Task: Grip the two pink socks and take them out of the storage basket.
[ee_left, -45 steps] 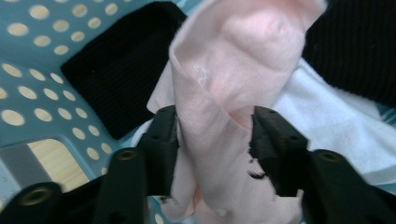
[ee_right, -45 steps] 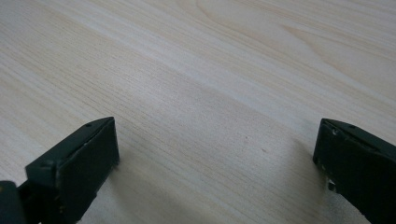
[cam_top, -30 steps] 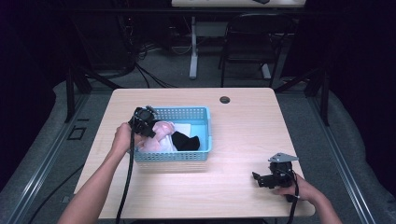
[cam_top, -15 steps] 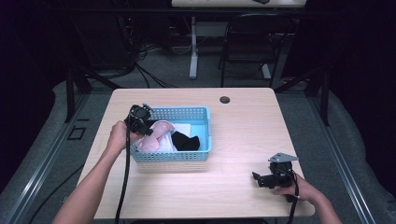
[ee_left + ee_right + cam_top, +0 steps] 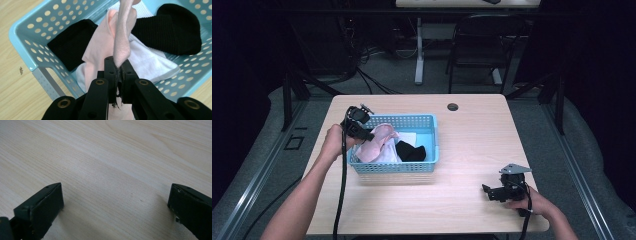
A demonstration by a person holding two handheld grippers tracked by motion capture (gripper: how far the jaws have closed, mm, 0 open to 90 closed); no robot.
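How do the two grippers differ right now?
The left gripper is shut on a pink sock, while the right gripper stands wide open with nothing between its jaws. The left one is held over the blue basket; the right one sits low over bare table, near the front right corner. Both are black, two-jawed and held in a hand.

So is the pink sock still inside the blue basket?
Partly out. The left gripper pinches the pink sock, lifting it above the basket.
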